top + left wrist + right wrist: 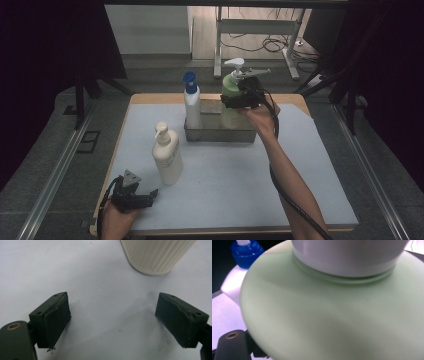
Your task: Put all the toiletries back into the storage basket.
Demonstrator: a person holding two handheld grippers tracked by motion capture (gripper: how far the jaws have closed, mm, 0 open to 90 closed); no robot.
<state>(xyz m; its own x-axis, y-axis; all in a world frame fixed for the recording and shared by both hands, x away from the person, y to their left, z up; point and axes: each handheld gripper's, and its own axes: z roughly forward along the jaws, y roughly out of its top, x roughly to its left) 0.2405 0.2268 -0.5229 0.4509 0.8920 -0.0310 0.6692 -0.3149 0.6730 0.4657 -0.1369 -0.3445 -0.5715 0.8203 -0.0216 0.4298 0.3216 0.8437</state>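
Observation:
A pale green pump bottle with a white pump stands upright in the metal tray. My right gripper is closed around its upper body from the right. In the right gripper view the green bottle sits right against the camera and covers the jaws. A white bottle with a blue cap stands in the tray to its left. My left gripper rests low at the front left, open and empty. The cream pump bottle stands just beyond it.
A light blue mat covers the wooden table. Dark curtains hang at both sides. A white table frame and cables lie on the floor behind. The right gripper's black cable trails along the forearm.

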